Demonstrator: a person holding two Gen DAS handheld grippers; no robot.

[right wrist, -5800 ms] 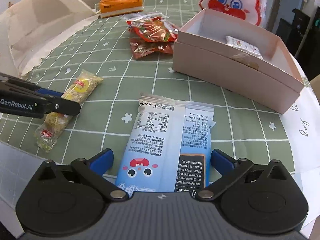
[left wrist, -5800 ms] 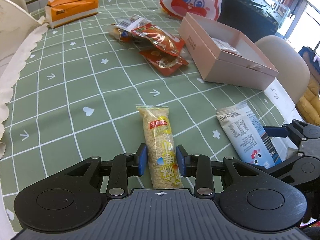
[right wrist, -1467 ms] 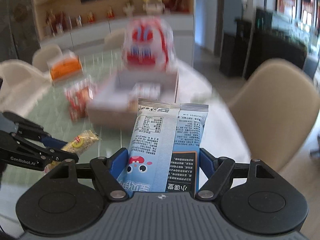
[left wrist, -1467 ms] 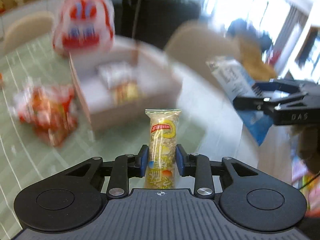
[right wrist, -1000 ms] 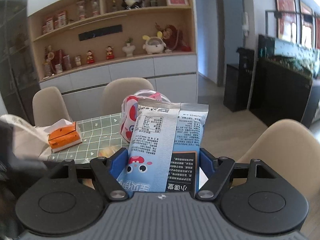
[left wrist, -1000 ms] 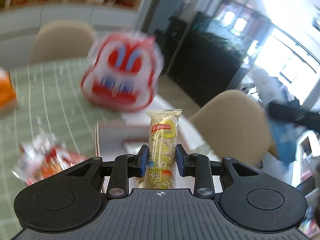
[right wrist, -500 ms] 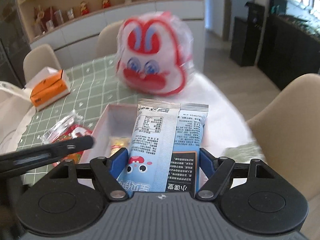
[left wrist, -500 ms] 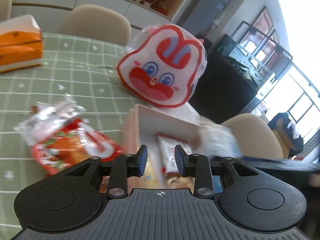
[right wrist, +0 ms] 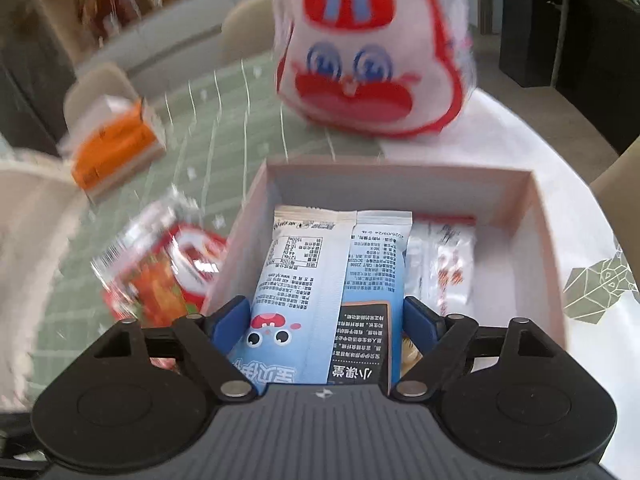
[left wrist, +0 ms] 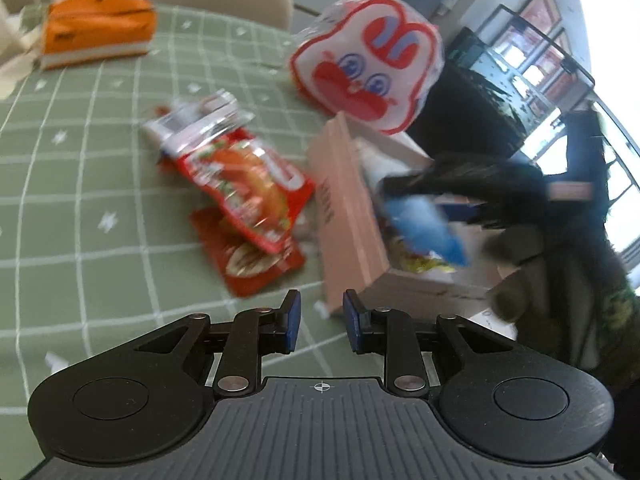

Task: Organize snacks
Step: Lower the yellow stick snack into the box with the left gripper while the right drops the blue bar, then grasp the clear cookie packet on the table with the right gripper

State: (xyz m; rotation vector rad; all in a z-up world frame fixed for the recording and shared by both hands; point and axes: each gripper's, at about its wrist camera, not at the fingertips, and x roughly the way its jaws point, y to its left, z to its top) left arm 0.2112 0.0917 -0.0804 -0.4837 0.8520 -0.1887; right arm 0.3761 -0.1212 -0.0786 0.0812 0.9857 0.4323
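Blue snack packet [right wrist: 320,300] sits lengthwise between the right gripper [right wrist: 326,316] pads, inside the pink box [right wrist: 544,248]. The right jaws have just been opening; the blue pads [right wrist: 230,316] flank the packet's sides, but whether they press on it cannot be told. The packet's far end lies over the box floor, beside a white-and-red sachet [right wrist: 444,264] already in there.

Left gripper [left wrist: 318,320] is empty. Its jaws have just been closing and stand at a narrow gap with nothing between them, above the green checked tablecloth [left wrist: 80,200] near the box's front corner. In the left wrist view a yellow snack [left wrist: 420,262] shows inside the box, under the blurred blue packet.

Outside the box, to its left: red snack packets [left wrist: 248,188] in a loose pile. Behind the box: a rabbit-face bag [right wrist: 372,48]. Far left: an orange tissue pack [left wrist: 96,28].
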